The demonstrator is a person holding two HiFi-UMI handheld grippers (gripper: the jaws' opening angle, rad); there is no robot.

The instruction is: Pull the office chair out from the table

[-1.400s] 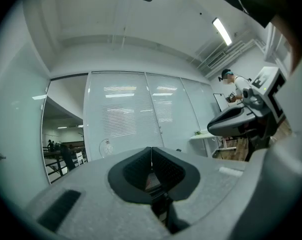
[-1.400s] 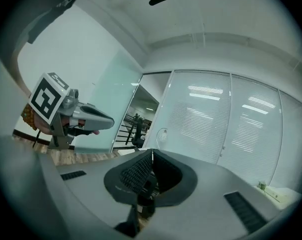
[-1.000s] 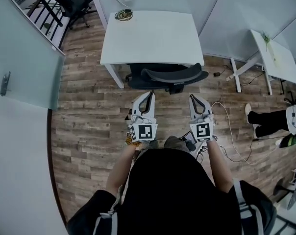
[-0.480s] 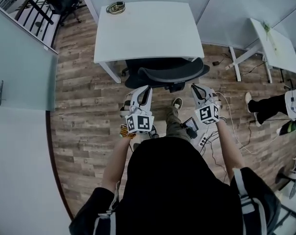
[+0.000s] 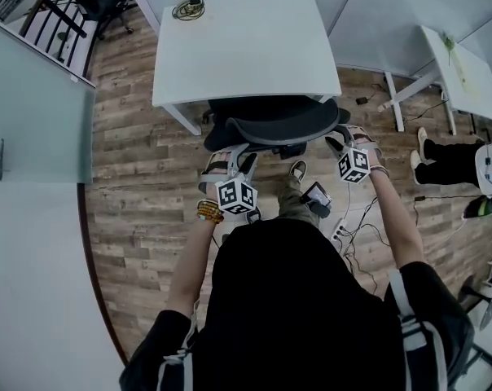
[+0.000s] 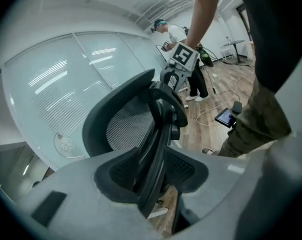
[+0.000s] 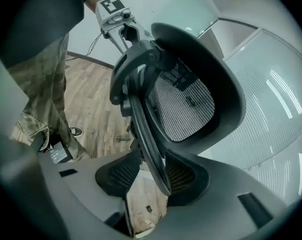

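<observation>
1. My left gripper [image 6: 152,171] has just been opening its jaws, and they now stand wide. The thin rim of the office chair [image 5: 272,125] backrest runs up between the pads [image 6: 116,168] with a gap on either side, so nothing is clamped.
2. My right gripper [image 7: 150,176] has likewise just been opening and its jaws are spread as far. The opposite edge of the backrest [image 7: 191,91] passes between them. It is clear of one pad and close to the other, and I cannot tell whether it touches that one.
3. In the head view both grippers point forward and down at the backrest. The left one is at its left end and the right one at its right end.
4. The chair is black with a mesh back and is tucked in at the white table [image 5: 238,51]. Its seat is under the table's near edge and its backrest is just outside that edge.
5. A coil of cable [image 5: 187,9] lies on the tabletop at the far left corner.
6. On the wooden floor [image 5: 140,177], my shoe [image 5: 296,170] is just behind the chair. A small screen device [image 5: 317,198] lies beside my shoe, and loose cables [image 5: 360,235] lie to the device's right.
7. Further right stands a second white table [image 5: 466,68], with a person's legs [image 5: 450,165] near it. A frosted glass partition [image 5: 34,96] runs along the left.
</observation>
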